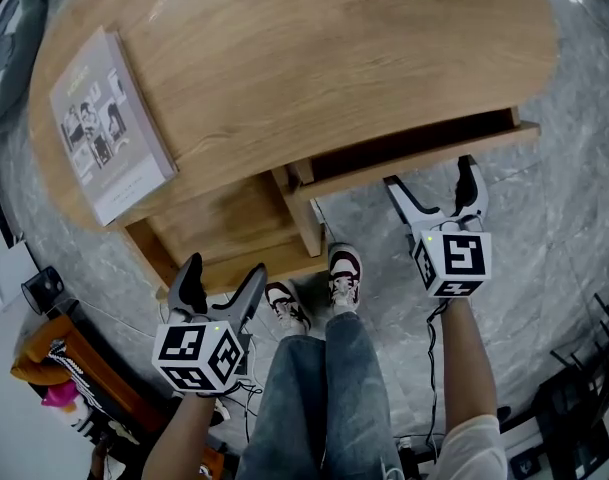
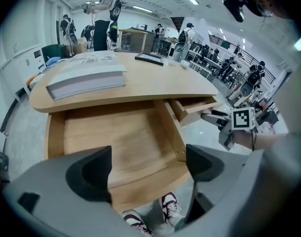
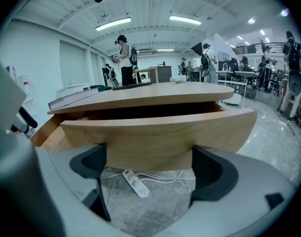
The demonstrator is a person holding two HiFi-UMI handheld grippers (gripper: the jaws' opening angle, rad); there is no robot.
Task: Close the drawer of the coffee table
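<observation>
Drawer [image 1: 414,158] stood partly pulled out of the coffee table [image 1: 314,58], the right gripper [image 1: 431,175] squared up just before its front panel with jaws wide and empty (presumably to push), the left gripper [image 1: 224,270] likewise wide and empty near the open shelf [image 1: 224,228], and the book [image 1: 109,128] and power strip [image 3: 136,183] apparently clear of its travel

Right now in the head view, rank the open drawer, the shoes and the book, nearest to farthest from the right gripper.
1. Drawer, directly ahead of the right gripper.
2. Shoes, to its left on the floor.
3. Book, far left on the tabletop.
</observation>
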